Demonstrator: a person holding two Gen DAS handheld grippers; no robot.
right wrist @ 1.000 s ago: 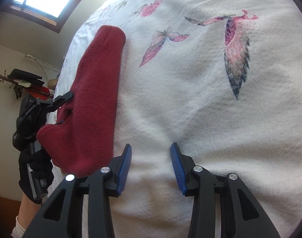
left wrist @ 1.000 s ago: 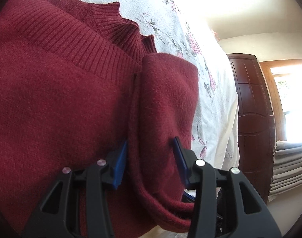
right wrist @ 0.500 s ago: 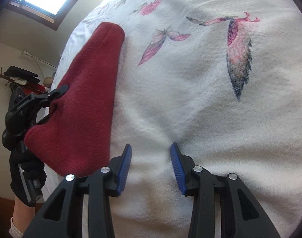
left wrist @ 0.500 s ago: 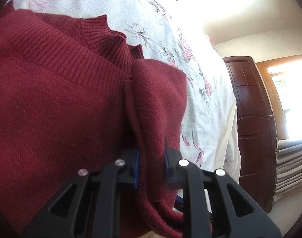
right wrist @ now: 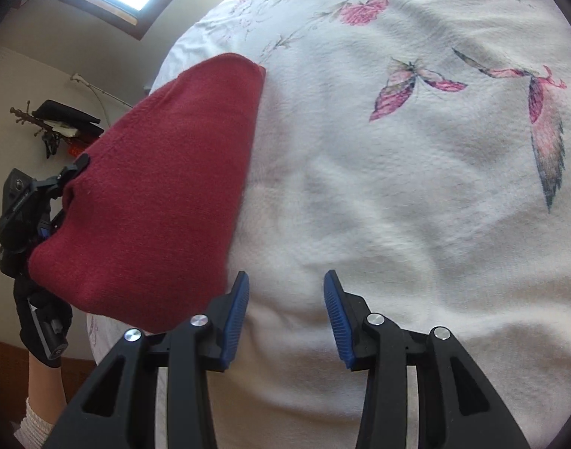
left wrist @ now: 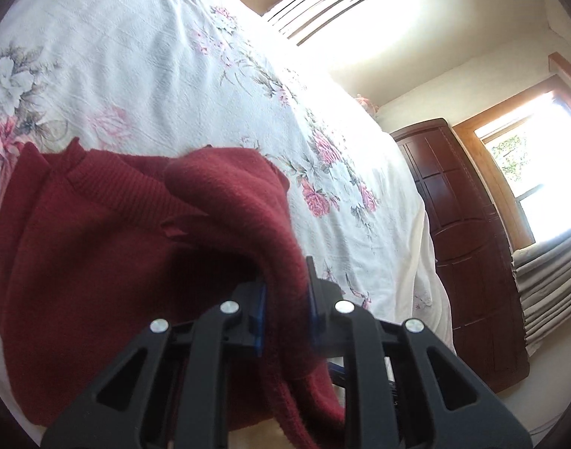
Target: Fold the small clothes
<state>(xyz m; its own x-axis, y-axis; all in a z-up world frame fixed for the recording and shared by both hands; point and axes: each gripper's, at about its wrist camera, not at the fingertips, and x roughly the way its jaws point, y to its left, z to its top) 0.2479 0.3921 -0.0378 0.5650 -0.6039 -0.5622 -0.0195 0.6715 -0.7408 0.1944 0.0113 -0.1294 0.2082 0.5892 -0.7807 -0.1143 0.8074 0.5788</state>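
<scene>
A dark red knitted sweater (left wrist: 90, 262) lies on the floral bedspread (left wrist: 143, 75), its ribbed band toward the far side. My left gripper (left wrist: 285, 299) is shut on a fold of the sweater's near right edge and holds it raised above the bed. In the right wrist view the lifted red sweater (right wrist: 165, 194) hangs at the left, with the left gripper (right wrist: 60, 194) clamped on its edge in a gloved hand (right wrist: 42, 321). My right gripper (right wrist: 285, 314) stands open over bare bedspread (right wrist: 397, 205), just right of the sweater, with nothing between its fingers.
The bed's edge drops off at the right of the left wrist view, beside a dark wooden wardrobe (left wrist: 468, 247) and a bright window (left wrist: 540, 172). A coat rack (right wrist: 57, 123) stands by the wall beyond the bed. Wide bedspread lies open ahead of the right gripper.
My left gripper closed on the sweater's edge and lifted it up from the bed. The right gripper stayed open and shifted only slightly.
</scene>
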